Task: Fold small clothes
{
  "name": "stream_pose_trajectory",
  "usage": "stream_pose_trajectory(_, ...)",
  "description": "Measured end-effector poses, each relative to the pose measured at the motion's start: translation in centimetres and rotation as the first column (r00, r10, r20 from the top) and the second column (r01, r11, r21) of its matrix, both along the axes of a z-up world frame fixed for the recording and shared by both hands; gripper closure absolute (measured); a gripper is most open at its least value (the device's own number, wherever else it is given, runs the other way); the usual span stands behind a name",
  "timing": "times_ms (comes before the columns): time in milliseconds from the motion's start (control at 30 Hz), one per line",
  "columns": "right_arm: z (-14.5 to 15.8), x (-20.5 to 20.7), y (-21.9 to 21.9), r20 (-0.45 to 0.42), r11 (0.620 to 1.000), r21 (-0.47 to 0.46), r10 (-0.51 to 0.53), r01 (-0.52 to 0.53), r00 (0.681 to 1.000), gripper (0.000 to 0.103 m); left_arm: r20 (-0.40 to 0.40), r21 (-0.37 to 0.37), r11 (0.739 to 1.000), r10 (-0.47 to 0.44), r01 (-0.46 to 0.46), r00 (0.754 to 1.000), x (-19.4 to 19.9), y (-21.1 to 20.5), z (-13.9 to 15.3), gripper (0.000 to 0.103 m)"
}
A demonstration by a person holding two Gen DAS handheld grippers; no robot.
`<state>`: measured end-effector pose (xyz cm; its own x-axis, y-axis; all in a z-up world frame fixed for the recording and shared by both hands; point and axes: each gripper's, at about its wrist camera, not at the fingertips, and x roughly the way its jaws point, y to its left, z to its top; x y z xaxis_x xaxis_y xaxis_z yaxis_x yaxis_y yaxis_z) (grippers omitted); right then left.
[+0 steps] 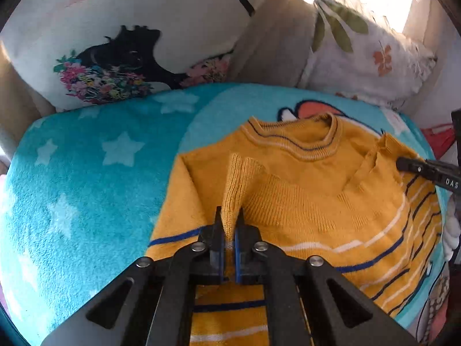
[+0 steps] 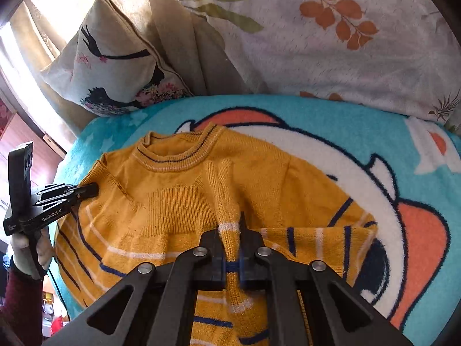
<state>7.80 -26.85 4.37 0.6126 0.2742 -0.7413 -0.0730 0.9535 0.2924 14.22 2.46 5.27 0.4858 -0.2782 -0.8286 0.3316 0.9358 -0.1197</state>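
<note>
Where the yellow striped sweater (image 1: 302, 184) lies chest-up on the turquoise star-patterned blanket (image 1: 86, 173), the left claw (image 1: 229, 225) is clenched on a raised fold of its knit near the hem, the fabric pinched upright between the blue-padded fingers. The right claw (image 2: 229, 227) is likewise clenched on a ridge of the sweater's cloth, lifting it into a narrow peak above the striped lower part. Seen from the right wrist, the left claw reaches in from the blanket's left edge, its tip touching the sweater's shoulder seam, with the person's gloved left hand (image 2: 21, 248) gripping the handle below. One sleeve lies folded across the body toward the blanket's right side, its stripes running crosswise. The collar points toward the far edge of the blanket, overlapping the orange-and-white cartoon print (image 2: 374, 196). Beyond that edge, a cushion with a black bird and flowers (image 1: 115, 66) leans at the far left, and a pale pillow with orange and green leaves (image 2: 331, 43) rests at the far right, beige curtain (image 2: 178, 52) between them
</note>
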Motion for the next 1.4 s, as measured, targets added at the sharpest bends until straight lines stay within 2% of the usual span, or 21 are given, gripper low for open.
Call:
stream_pose_trajectory(100, 1.1, 0.3, -0.6, 0.037, 0.999, 0.010, -0.041, 0.041, 0.998, 0.097, 0.008, -0.050, 0.995, 0.090, -0.089, 0.996, 0.8, 1.9, 0.9, 0.098)
stream_pose_trajectory(167, 0.5, 1.3, -0.8, 0.024, 0.998, 0.013, -0.065, 0.064, 0.998, 0.097, -0.007, -0.017, 0.992, 0.127, -0.127, 0.992, 1.5, 1.9, 0.0, 0.098)
stream_pose_trajectory(267, -2.1, 3.2, -0.7, -0.038, 0.996, -0.009, -0.093, 0.093, 0.995, 0.097, -0.039, 0.048, 0.989, 0.145, -0.143, 0.989, 2.1, 1.3, -2.3, 0.098)
stream_pose_trajectory(300, -3.0, 3.7, -0.8, -0.058, 0.995, -0.010, -0.099, 0.099, 0.993, 0.096, -0.036, 0.048, 0.988, 0.151, -0.150, 0.988, 2.1, 1.3, -2.6, 0.097)
stream_pose_trajectory(400, -4.0, 3.9, -1.8, -0.060, 0.989, 0.044, -0.135, 0.138, 0.989, 0.096, -0.031, 0.003, 0.984, 0.180, -0.180, 0.983, 1.7, 2.2, -2.2, 0.090)
stream_pose_trajectory(467, -4.1, 3.8, -2.4, -0.069, 0.986, 0.080, -0.142, 0.147, 0.987, 0.095, -0.030, -0.043, 0.978, 0.203, -0.204, 0.979, 1.0, 3.2, -1.3, 0.089)
stream_pose_trajectory(567, -3.2, 2.7, -2.7, -0.032, 0.983, 0.080, -0.165, 0.168, 0.986, 0.090, 0.045, -0.081, 0.969, 0.239, -0.235, 0.970, -1.8, 4.5, 1.3, 0.087)
stream_pose_trajectory(600, -2.3, 1.9, -2.8, 0.002, 0.981, 0.059, -0.185, 0.185, 0.983, 0.088, 0.074, -0.094, 0.964, 0.255, -0.248, 0.964, -3.2, 5.1, 2.2, 0.080)
stream_pose_trajectory(700, 1.1, -0.7, -2.5, 0.134, 0.975, 0.013, -0.223, 0.223, 0.966, 0.083, 0.147, -0.133, 0.947, 0.312, -0.294, 0.939, -7.4, 7.0, 4.1, 0.050)
stream_pose_trajectory(733, 2.2, -1.4, -2.1, 0.170, 0.971, -0.012, -0.235, 0.240, 0.957, 0.078, 0.168, -0.141, 0.939, 0.334, -0.313, 0.927, -8.7, 7.6, 4.5, 0.043)
stream_pose_trajectory(800, 4.3, -2.8, -0.8, 0.243, 0.964, -0.060, -0.238, 0.260, 0.940, 0.071, 0.198, -0.152, 0.926, 0.372, -0.346, 0.907, -10.8, 8.8, 4.5, 0.039)
stream_pose_trajectory(900, 6.2, -4.1, 1.8, 0.286, 0.982, -0.027, -0.172, 0.187, 0.943, 0.064, 0.177, -0.200, 0.902, 0.417, -0.382, 0.892, -13.0, 10.3, 3.4, 0.039)
stream_pose_trajectory(967, 6.4, -4.1, 4.2, 0.238, 0.996, 0.037, -0.083, 0.077, 0.968, 0.063, 0.102, -0.256, 0.877, 0.443, -0.407, 0.891, -13.9, 11.6, 2.2, 0.039)
stream_pose_trajectory(1033, 5.7, -3.8, 7.2, 0.166, 0.993, 0.101, 0.037, -0.054, 0.985, 0.063, 0.029, -0.328, 0.840, 0.466, -0.432, 0.884, -15.0, 12.9, 0.9, 0.039)
stream_pose_trajectory(1133, 4.0, -3.1, 13.0, 0.065, 0.962, 0.150, 0.219, -0.226, 0.974, 0.063, -0.040, -0.412, 0.794, 0.474, -0.447, 0.880, -16.1, 14.6, -0.4, 0.039)
stream_pose_trajectory(1200, 2.8, -2.8, 17.1, 0.013, 0.933, 0.163, 0.322, -0.320, 0.947, 0.063, -0.044, -0.430, 0.783, 0.479, -0.449, 0.877, -16.7, 15.1, -0.9, 0.039)
stream_pose_trajectory(1267, 2.0, -2.3, 20.5, -0.026, 0.917, 0.124, 0.385, -0.379, 0.922, 0.063, -0.050, -0.454, 0.779, 0.462, -0.432, 0.886, -17.1, 14.9, -1.4, 0.039)
stream_pose_trajectory(1400, 0.4, -0.4, 24.3, -0.094, 0.919, 0.062, 0.394, -0.389, 0.915, 0.063, -0.090, -0.488, 0.784, 0.391, -0.383, 0.916, -16.9, 13.1, -3.0, 0.039)
